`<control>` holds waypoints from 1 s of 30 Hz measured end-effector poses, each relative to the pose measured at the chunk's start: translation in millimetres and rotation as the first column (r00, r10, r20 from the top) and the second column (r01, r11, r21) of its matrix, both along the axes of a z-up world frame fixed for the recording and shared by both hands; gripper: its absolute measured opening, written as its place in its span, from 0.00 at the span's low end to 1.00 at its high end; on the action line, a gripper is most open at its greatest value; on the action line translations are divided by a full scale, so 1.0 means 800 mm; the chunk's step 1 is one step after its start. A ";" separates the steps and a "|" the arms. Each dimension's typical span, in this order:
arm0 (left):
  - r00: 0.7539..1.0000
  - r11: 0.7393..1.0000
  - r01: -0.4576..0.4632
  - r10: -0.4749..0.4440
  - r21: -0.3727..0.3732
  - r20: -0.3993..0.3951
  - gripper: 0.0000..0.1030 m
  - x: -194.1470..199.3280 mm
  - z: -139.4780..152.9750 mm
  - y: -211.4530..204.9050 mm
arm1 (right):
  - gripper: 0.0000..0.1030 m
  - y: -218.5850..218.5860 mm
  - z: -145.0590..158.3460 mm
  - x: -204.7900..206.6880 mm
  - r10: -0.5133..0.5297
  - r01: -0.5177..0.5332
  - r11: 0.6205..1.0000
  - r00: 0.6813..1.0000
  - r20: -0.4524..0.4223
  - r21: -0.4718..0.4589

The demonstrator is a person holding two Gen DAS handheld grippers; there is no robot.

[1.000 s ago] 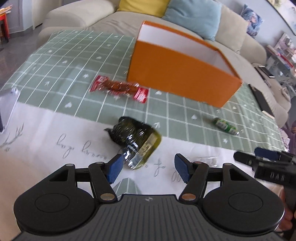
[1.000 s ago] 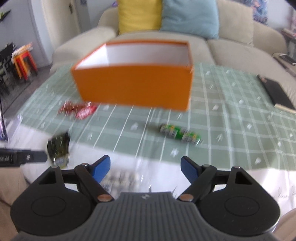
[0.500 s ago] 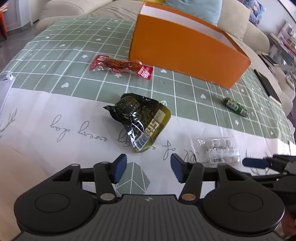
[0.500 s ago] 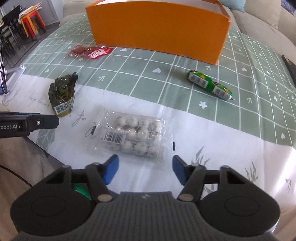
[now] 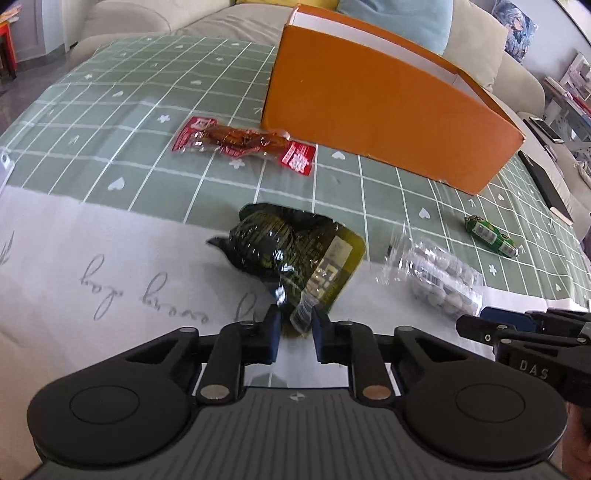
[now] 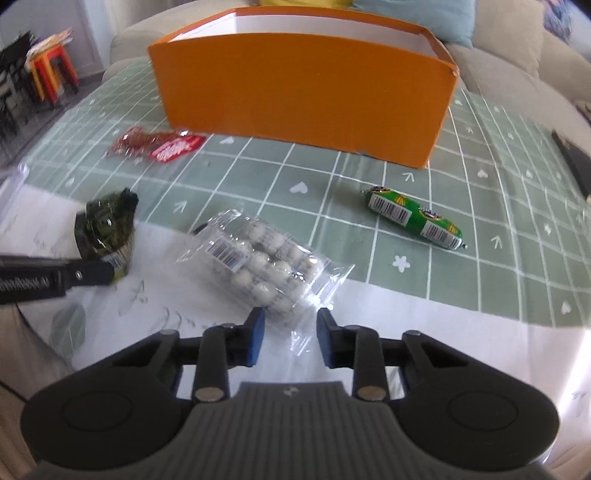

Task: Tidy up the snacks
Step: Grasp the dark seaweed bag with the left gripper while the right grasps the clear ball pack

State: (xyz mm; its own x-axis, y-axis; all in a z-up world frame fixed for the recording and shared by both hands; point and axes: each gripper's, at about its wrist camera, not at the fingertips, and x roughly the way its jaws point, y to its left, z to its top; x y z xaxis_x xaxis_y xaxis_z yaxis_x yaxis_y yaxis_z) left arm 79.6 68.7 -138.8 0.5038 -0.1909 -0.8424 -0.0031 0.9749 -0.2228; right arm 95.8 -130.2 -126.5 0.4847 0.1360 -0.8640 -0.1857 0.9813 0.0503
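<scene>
My left gripper [image 5: 294,328] is shut on the near edge of a dark green snack packet [image 5: 295,254], also seen in the right wrist view [image 6: 105,229]. My right gripper [image 6: 290,332] has its jaws closed around the near edge of a clear pack of white balls [image 6: 262,266], which also shows in the left wrist view [image 5: 436,277]. An open orange box [image 6: 303,96] stands behind on the table. A red sausage packet [image 5: 243,142] lies left of the box. A green candy roll [image 6: 413,216] lies to the right.
The table has a green checked cloth [image 5: 110,122] with a white border. A sofa with cushions [image 5: 399,18] is behind. A dark flat object [image 5: 546,188] lies at the table's right edge. Stools [image 6: 48,70] stand at far left.
Both grippers have moved forward and down onto their packets and have closed from wide open. The left now pinches the dark green packet, the right the clear pack.
</scene>
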 end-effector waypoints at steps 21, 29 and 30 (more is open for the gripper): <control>0.989 0.996 0.086 -0.086 0.001 0.119 0.66 0.005 0.028 -0.002 | 0.61 0.017 0.040 -0.019 0.106 -0.105 0.994 0.978 0.178 -0.015; 0.991 0.998 0.047 -0.053 0.046 0.122 0.71 0.037 0.025 0.014 | 0.67 0.013 0.030 0.017 0.082 -0.077 0.997 0.980 0.181 -0.031; 0.991 0.997 0.050 -0.055 0.051 0.122 0.71 0.041 0.022 0.014 | 0.67 0.013 0.028 0.023 0.076 -0.072 0.997 0.981 0.179 -0.030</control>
